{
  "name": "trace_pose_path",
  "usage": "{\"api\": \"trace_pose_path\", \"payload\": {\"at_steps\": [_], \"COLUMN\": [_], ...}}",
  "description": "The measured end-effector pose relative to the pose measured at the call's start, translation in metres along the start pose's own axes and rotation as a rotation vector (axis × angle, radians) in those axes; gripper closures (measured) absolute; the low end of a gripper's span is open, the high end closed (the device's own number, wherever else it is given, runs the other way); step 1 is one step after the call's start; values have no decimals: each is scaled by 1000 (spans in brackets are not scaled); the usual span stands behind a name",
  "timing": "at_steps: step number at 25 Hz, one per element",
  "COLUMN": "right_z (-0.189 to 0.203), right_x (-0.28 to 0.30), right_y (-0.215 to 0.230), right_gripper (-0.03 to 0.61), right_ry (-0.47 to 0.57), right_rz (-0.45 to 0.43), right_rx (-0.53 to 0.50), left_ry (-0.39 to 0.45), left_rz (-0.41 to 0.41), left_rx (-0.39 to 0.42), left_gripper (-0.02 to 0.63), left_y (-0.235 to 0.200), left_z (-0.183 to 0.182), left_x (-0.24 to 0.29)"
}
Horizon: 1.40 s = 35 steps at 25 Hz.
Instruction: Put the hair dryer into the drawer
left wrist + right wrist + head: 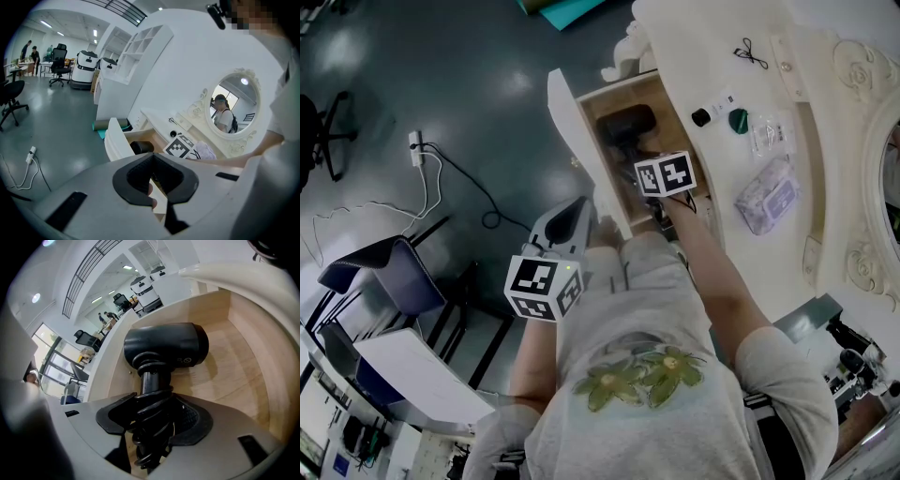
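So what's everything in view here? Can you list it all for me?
Hair dryer: one, black, lying in the open drawer.
Drawer: one, cream front, wooden inside, pulled out of the dressing table.
Dressing table: one, cream, on the right.
Mirror: one, oval, ornate cream frame, on the table.
Pouch: one, lilac, on the tabletop.
Small round objects: two, a black one and a green one, on the tabletop.
Power strip: one, white, on the dark floor.
Right gripper: one, grey, shut on the hair dryer's handle and coiled cord.
Left gripper: one, grey, jaws apart and empty, short of the drawer.
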State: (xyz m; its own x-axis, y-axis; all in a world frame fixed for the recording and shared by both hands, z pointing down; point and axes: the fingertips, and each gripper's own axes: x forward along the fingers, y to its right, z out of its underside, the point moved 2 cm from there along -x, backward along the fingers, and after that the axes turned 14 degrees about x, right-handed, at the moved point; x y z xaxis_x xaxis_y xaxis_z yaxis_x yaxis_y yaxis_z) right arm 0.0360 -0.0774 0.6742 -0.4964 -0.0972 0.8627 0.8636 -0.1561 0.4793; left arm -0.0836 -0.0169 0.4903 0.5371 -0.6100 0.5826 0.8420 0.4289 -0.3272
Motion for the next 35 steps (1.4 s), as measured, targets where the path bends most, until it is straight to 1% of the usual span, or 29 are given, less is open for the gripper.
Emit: {"api": "trace_pose_path", "payload": {"at_steps": [10,20,35], "right_z": [1,5,6], "right_x": [6,13,20], "right_y": [1,4,3], "right_gripper": [351,351,351], "right_ry": [-12,-24,-18], "right_rz": [43,74,143], "right_rx": [-56,-81,-116], "left_ry": [1,1,12], "left_rz": [2,0,9], "left_rx": [4,9,3], "left_gripper": [604,604,604], "left_y": [1,4,10], "left_z": [-3,-4,-2], "left_x": [0,0,1]}}
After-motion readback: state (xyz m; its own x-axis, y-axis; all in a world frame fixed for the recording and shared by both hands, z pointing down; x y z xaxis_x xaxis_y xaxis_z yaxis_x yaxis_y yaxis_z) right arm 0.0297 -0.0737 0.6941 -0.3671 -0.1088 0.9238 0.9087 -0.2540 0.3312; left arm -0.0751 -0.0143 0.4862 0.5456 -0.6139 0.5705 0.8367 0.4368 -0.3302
